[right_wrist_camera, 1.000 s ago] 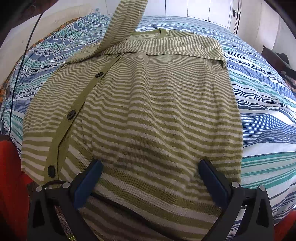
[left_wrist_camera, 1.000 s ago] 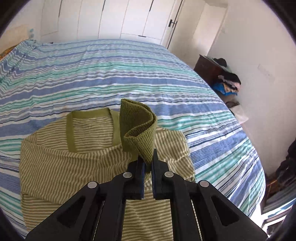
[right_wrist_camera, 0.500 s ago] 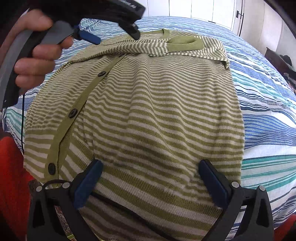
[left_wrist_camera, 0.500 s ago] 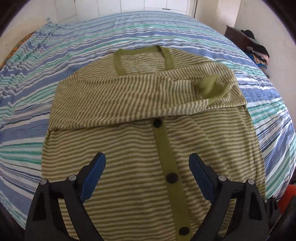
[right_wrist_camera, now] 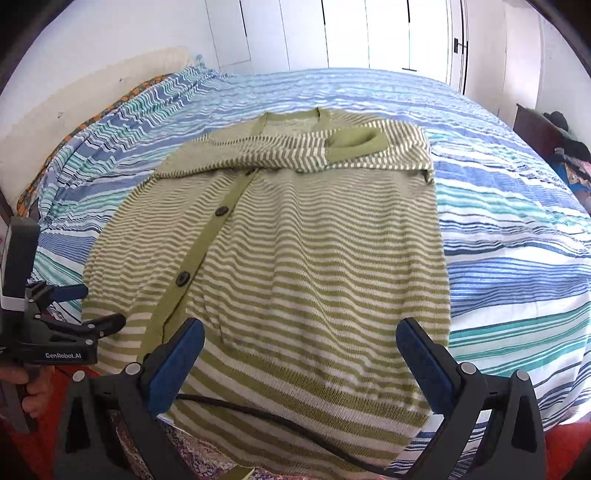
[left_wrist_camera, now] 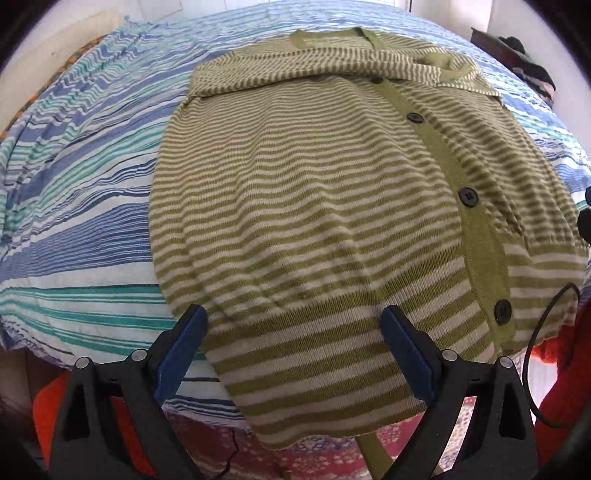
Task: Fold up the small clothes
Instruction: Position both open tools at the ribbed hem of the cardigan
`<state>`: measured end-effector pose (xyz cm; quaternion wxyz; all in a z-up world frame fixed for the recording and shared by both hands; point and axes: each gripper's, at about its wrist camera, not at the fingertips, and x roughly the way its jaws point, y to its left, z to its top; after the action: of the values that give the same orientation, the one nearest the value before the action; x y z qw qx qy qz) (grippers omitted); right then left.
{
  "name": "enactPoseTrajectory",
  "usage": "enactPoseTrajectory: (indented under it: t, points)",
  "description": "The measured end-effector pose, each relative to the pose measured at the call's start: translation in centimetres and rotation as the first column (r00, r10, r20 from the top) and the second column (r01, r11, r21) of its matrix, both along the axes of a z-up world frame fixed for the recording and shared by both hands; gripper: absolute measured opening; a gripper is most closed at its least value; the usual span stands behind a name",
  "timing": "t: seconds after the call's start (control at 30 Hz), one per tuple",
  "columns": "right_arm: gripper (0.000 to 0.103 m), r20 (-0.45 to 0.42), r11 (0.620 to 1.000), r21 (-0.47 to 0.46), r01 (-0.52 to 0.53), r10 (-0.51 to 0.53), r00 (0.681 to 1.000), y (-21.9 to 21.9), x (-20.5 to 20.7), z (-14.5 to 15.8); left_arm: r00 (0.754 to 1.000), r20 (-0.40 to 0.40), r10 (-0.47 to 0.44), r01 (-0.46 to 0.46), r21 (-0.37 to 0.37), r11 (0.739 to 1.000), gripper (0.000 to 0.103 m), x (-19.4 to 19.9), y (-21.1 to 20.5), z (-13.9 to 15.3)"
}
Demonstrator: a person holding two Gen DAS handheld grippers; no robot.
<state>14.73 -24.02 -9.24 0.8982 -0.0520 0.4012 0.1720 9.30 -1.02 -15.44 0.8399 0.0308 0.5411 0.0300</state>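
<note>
A green and cream striped cardigan (left_wrist_camera: pixel 314 192) lies flat, buttoned, on the bed, its hem hanging over the near edge. It also shows in the right wrist view (right_wrist_camera: pixel 306 258). Its sleeves are folded across the chest, a plain green cuff (right_wrist_camera: pixel 354 142) on top. My left gripper (left_wrist_camera: pixel 291 347) is open and empty over the hem's left part; it also shows in the right wrist view (right_wrist_camera: pixel 77 306). My right gripper (right_wrist_camera: pixel 299 354) is open and empty over the hem's right part.
The bed has a blue, teal and white striped cover (right_wrist_camera: pixel 509 221). White cupboard doors (right_wrist_camera: pixel 332 33) stand behind it. A dark cabinet with piled clothes (right_wrist_camera: pixel 554 140) is at the right. A black cable (right_wrist_camera: pixel 277 424) crosses the hem. A patterned rug (left_wrist_camera: pixel 325 458) lies below.
My left gripper let go of the sleeve cuff, which now lies across the chest, opened, and drew back to the hem at the near edge. The right gripper rose slightly and stays open.
</note>
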Motion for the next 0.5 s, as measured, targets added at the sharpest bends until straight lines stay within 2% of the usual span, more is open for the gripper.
enactPoseTrajectory:
  t: [0.07, 0.13, 0.27, 0.33, 0.5]
  points:
    - [0.102, 0.011, 0.998, 0.029, -0.049, 0.048, 0.999, 0.6, -0.7, 0.3, 1.000, -0.009, 0.006, -0.006, -0.016, 1.000, 0.096, -0.4, 0.1, -0.3]
    - [0.102, -0.023, 0.991, 0.065, -0.118, 0.119, 0.993, 1.4, -0.9, -0.3, 1.000, -0.008, 0.011, -0.011, -0.027, 1.000, 0.097, -1.0, 0.2, -0.6]
    - [0.102, -0.130, 0.974, 0.066, -0.218, 0.225, 0.966, 3.6, -1.5, -2.6, 1.000, -0.008, 0.021, -0.021, -0.042, 0.999, 0.099, -1.5, 0.5, -0.8]
    - [0.103, -0.209, 0.971, 0.047, -0.232, 0.237, 0.949, 4.1, -1.4, -4.5, 1.000, -0.013, 0.027, -0.028, -0.046, 0.999, 0.100, -1.7, 0.8, -0.9]
    - [0.103, -0.199, 0.969, -0.020, -0.246, 0.237, 0.951, 4.6, -1.8, -5.6, 0.999, -0.019, 0.038, -0.039, -0.053, 0.998, 0.102, -1.7, 1.3, -1.1]
